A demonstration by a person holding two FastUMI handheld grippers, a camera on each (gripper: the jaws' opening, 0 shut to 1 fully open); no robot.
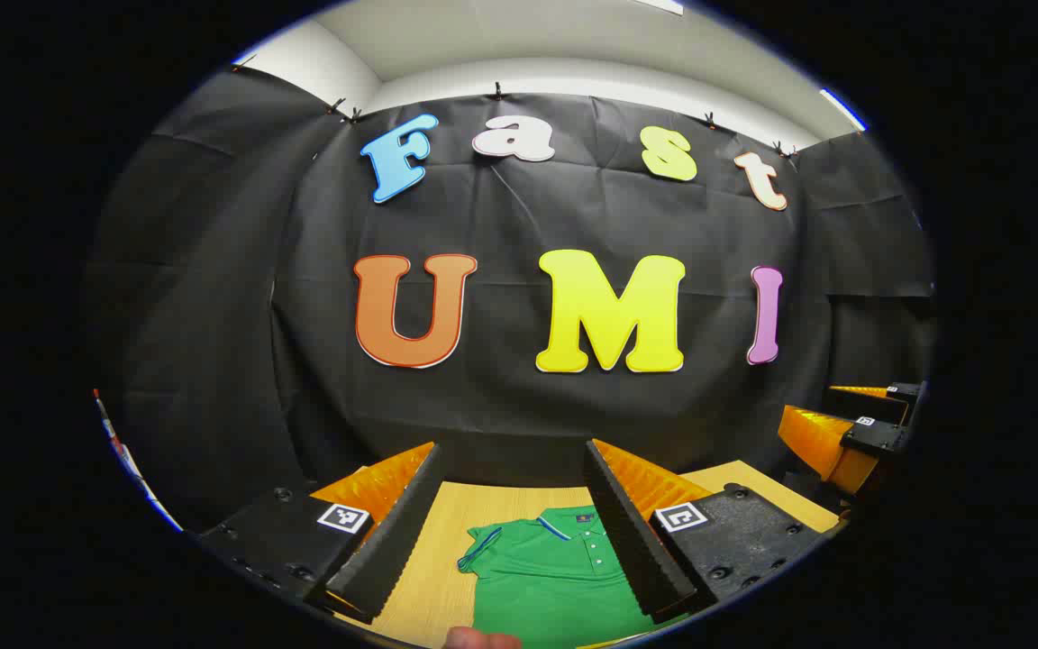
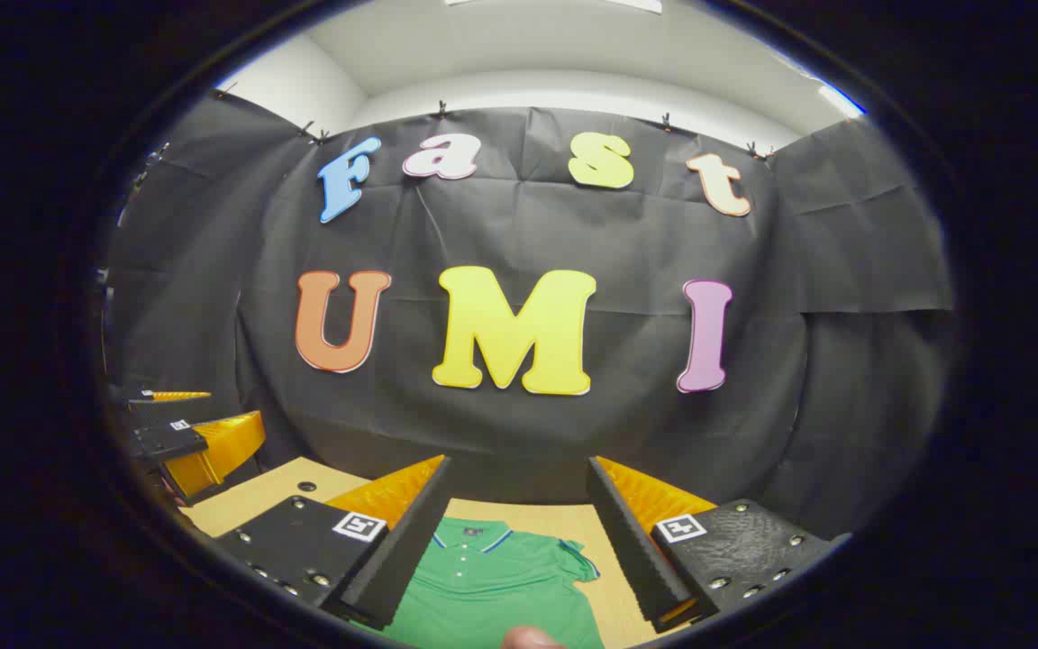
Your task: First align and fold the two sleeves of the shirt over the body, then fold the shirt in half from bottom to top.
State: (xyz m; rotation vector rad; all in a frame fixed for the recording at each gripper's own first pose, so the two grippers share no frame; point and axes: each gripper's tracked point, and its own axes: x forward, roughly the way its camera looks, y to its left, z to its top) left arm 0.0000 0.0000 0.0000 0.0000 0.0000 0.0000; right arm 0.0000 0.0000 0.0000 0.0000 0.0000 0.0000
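Note:
A green polo shirt (image 1: 555,577) with blue-trimmed collar and short sleeves lies flat on the wooden table (image 1: 447,514), collar toward the far wall. My left gripper (image 1: 514,487) hovers open above it, its fingers framing the collar and one spread sleeve (image 1: 480,552). In the right gripper view the same shirt (image 2: 496,586) lies below my right gripper (image 2: 519,500), which is also open, with the other sleeve (image 2: 578,554) spread between its fingers. Nothing is held. The right gripper (image 1: 852,433) appears at the right of the left gripper view; the left gripper (image 2: 190,433) appears at the left of the right gripper view.
The black cloth wall (image 1: 519,397) rises just behind the table's far edge. A fingertip (image 1: 481,638) of the holding hand shows at the bottom of the left gripper view, and another fingertip (image 2: 530,638) in the right gripper view. Bare wood (image 2: 258,491) lies left of the shirt.

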